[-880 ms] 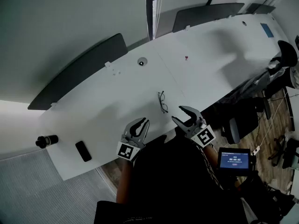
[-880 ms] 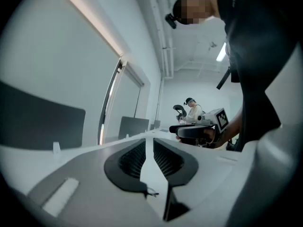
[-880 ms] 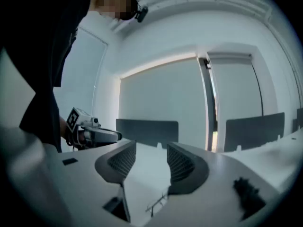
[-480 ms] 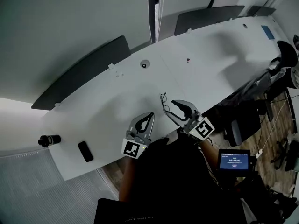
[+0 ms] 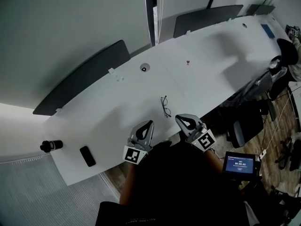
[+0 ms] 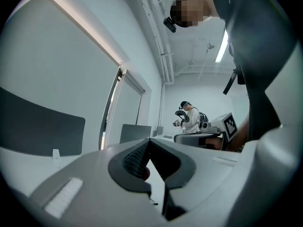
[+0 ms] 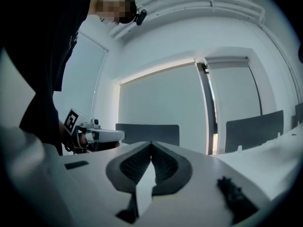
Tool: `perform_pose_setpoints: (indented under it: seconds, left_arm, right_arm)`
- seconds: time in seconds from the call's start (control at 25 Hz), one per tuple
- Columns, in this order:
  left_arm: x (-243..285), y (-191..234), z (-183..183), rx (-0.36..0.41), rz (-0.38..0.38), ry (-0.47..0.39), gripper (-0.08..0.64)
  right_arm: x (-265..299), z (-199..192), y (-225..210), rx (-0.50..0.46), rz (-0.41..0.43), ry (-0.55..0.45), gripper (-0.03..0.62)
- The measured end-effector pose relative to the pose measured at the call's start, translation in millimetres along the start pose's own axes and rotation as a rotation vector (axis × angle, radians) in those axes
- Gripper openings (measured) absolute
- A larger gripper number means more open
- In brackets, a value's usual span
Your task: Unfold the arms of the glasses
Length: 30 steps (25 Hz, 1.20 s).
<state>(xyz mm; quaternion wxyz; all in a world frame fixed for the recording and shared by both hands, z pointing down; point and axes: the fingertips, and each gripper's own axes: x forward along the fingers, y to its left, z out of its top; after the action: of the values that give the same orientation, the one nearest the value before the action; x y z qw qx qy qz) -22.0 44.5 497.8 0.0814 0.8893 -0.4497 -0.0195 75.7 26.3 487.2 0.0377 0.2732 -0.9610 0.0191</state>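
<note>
Backing off from the glasses (image 5: 165, 106), with the left claw (image 5: 148, 124) and right claw (image 5: 181, 119) both now clenched on nothing after gaping wide a moment ago. Lying untouched on the white counter (image 5: 108, 102) just ahead of the right claw, arms seemingly not yet unfolded. Probably resetting before a fresh approach.

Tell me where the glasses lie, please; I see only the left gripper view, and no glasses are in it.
Observer: The glasses lie on the white table, ahead of the left tool and the right tool, touching neither.
Operator: Which tool is nearer?
Observer: The right one, it seems; in the right gripper view the glasses lie low at the right.
Operator: Are its jaws shut?
Observer: Yes, shut, with nothing between them.
</note>
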Motion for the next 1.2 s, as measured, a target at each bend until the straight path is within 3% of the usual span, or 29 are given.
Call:
perform_pose_setpoints:
  seconds: [0.16,0.36,0.88,1.2]
  left_arm:
    - [4,7,-14,-0.019,0.001,0.044,0.008]
    - [5,28,-15,0.001,0.084,0.107,0.008]
    - [14,33,-27,0.004,0.038,0.114,0.008]
    - [20,38,-26,0.007,0.019,0.107,0.008]
  right_arm:
    - [-4,-33,-9,-0.008,-0.063,0.091,0.009]
    - [7,-63,-25,-0.029,-0.115,0.142,0.009]
    - [32,-86,-30,-0.014,-0.07,0.205,0.011]
    - [46,-112,-44,0.005,-0.093,0.318,0.011]
